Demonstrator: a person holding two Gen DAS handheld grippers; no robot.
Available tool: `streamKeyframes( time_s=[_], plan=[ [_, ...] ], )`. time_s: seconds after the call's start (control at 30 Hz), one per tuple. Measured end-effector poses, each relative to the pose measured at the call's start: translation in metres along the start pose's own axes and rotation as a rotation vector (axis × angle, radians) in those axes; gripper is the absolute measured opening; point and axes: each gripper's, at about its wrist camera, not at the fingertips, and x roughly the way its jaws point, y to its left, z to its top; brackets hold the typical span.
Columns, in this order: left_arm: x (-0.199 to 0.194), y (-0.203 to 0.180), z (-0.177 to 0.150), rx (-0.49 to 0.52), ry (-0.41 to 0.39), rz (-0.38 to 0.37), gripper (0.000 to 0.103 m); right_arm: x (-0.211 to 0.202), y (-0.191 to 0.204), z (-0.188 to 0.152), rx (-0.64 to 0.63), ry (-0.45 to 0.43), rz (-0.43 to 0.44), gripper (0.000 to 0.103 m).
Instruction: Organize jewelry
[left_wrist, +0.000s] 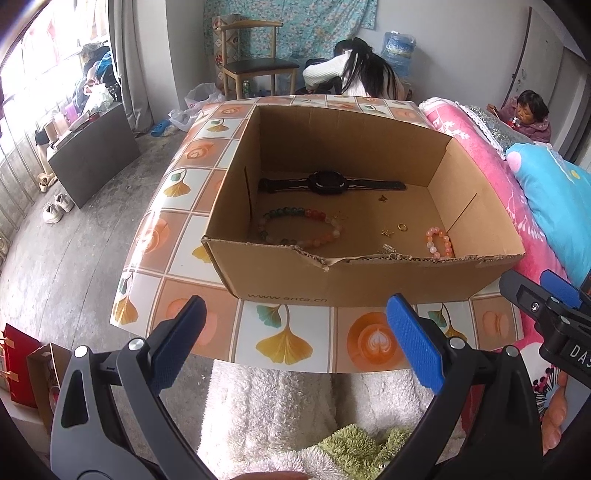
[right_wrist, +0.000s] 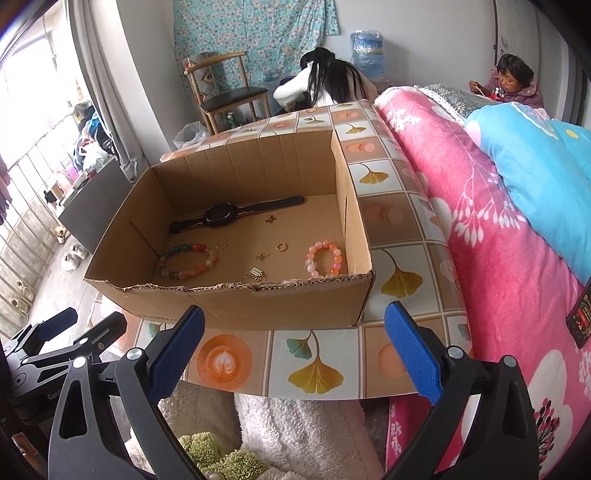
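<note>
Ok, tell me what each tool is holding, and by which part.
Nothing. The left tool and right tool are both open and empty, short of the box.

A: What is sitting where?

B: The box (left_wrist: 332, 280) is sitting on the table (left_wrist: 288, 339). Inside, the watch (left_wrist: 325, 182) is lying along the 12 o'clock wall.

A: And nearer?

B: A big bracelet (left_wrist: 301, 229) is lying at 8 o'clock, a small bracelet (left_wrist: 439, 243) at 4 o'clock, with a ring (left_wrist: 402, 227) between them. The bed (right_wrist: 480, 221) is running along the table at 3 o'clock. A chair (left_wrist: 255, 62) is standing beyond at 11 o'clock.
</note>
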Motion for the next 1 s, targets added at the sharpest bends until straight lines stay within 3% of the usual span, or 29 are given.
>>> streamKeyframes(
  time_s=[1.0],
  plan=[
    [0.0041, 0.0020, -0.0018, -0.004, 0.033, 0.000, 0.095, 0.0078, 0.0043, -0.0031, 0.003, 0.033, -0.009, 0.095]
  ],
)
